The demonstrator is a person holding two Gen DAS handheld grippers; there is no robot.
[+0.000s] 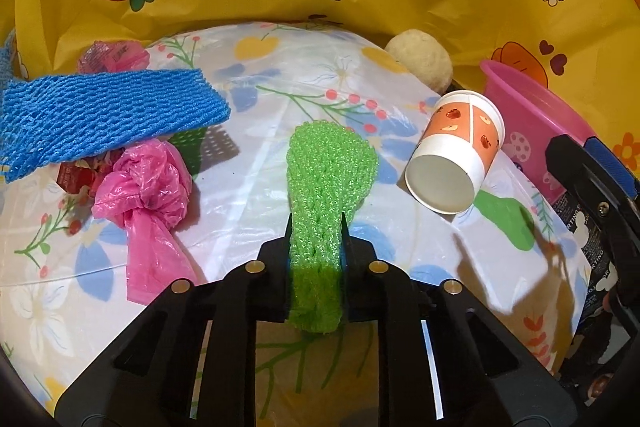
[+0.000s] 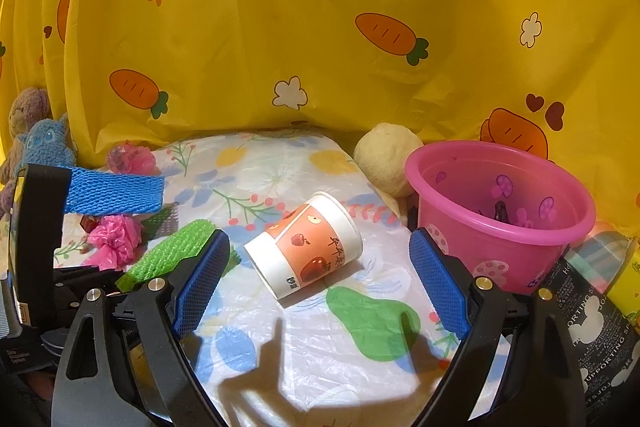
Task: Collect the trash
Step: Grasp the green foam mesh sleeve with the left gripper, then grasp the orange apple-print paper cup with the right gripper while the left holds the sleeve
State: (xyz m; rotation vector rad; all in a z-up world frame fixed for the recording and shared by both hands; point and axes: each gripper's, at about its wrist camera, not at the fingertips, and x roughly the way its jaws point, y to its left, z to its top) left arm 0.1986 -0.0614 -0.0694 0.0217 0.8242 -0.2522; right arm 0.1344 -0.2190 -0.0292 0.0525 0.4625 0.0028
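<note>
While the left hand-held gripper [image 1: 316,227] pinches crinkly green foam netting [image 1: 326,179], the right hand-held gripper [image 2: 320,267] gapes.

The left gripper [image 1: 316,227] is matte black plastic, its linkage arms cut with triangular slots and pinned by brass-coloured rivets. The right gripper [image 2: 320,283] matches, but wears blue textured pads [image 2: 438,283] inside its fingers.

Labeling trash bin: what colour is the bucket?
Pink bucket with mushroom print; clearest in the right wrist view.
</note>
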